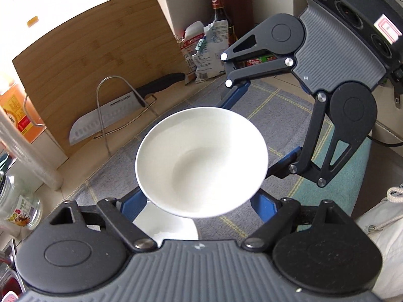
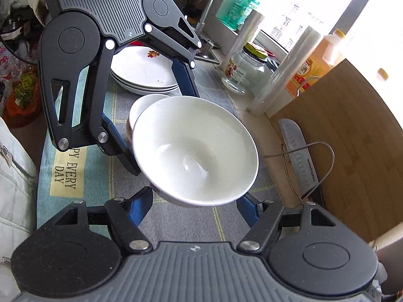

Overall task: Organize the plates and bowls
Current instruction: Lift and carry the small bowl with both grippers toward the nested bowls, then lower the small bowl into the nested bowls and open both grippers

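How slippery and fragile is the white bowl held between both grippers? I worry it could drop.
The white bowl looks glazed and glossy, so probably slick against the jaws. It appears rigid ceramic, likely to chip or shatter if dropped onto the counter. The left gripper and right gripper grip only its sloping sides, so it may slide.

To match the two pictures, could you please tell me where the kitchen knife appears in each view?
Left wrist view: kitchen knife at left, leaning on the cutting board.
Right wrist view: knife at right, blade up, against the board.
Shared landmark: the wire stand.
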